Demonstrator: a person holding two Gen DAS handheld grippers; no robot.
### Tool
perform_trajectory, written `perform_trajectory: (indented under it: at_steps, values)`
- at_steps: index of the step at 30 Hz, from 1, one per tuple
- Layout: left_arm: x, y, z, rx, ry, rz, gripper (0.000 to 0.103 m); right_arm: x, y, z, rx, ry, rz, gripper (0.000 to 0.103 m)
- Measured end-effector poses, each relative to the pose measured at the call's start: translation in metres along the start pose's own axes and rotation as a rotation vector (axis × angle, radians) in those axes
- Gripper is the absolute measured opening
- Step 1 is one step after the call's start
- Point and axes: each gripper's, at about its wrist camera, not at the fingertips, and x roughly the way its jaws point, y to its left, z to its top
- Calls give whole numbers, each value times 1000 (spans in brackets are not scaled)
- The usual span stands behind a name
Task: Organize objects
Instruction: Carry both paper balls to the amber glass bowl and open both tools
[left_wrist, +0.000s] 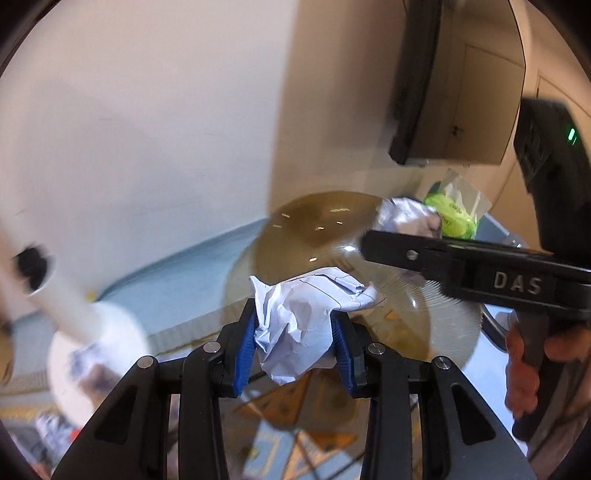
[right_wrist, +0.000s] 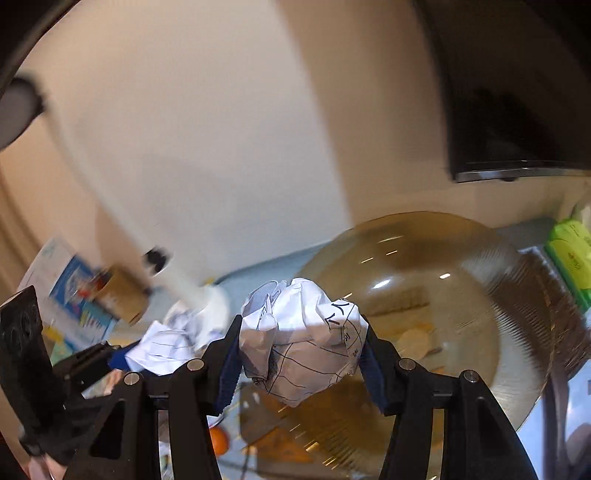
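Paper wads (left_wrist: 303, 325) (right_wrist: 306, 339) — crumpled, axisless

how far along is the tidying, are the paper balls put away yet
Not yet. In hand: the left gripper is shut on one crumpled paper ball, the right gripper on another, both held over the brown glass bowl. Nothing clearly put away. Left: more crumpled paper by the white stand.

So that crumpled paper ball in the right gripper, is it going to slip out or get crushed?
The crumpled paper ball looks light and springy, so it probably won't slip from the right gripper: its blue pads dent both sides. It is likely to flatten further rather than break. Set down, its creased, uneven shape should hardly roll.
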Motion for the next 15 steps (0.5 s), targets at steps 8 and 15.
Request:
perform_trajectory:
  at_steps: [8,15]
  values:
    - [53,-17,-2,-27,104,-24,102,29,-41,20,86,46,-119,103]
    - [19,-10,-14,-41,55,1,102,15,-43,17,137,4,-97,103]
